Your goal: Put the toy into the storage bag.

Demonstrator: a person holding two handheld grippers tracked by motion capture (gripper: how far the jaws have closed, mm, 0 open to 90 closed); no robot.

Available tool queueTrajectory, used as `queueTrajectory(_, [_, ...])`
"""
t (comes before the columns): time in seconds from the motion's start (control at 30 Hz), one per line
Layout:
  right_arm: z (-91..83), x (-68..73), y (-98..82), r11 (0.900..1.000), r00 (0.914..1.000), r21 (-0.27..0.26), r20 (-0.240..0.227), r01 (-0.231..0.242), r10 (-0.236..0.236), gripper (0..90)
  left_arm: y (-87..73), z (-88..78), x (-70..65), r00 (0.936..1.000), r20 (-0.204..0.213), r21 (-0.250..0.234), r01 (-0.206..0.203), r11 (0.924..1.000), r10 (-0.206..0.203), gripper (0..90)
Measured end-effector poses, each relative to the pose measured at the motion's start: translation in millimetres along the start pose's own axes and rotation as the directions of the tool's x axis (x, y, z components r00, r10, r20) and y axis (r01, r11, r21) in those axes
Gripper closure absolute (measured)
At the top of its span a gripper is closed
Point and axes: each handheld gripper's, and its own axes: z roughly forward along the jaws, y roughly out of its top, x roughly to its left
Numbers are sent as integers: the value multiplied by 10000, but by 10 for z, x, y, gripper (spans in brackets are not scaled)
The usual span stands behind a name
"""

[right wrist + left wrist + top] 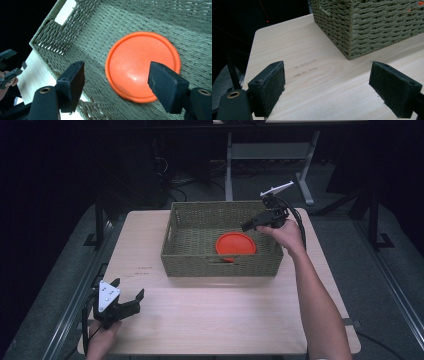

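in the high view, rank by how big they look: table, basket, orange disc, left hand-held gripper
1. Table
2. Basket
3 and 4. Disc and left hand-held gripper look about alike; the basket wall hides part of the disc, so no ranking.

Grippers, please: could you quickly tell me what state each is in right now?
Left gripper: open, holding nothing, above the table.
Right gripper: open, holding nothing, over the orange disc in the basket.

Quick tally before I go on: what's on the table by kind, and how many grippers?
Woven basket: 1
Orange disc, lying in the basket: 1
Grippers: 2, the left gripper and the right gripper, both open and empty
Total: 4
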Motion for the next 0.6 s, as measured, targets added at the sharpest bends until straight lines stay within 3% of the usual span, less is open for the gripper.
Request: queueTrajectory(0.6, [-179,73,-63,9993,9994,-353,-330,110,-121,224,2,6,-14,10000,30,-33,33,10000,-33,127])
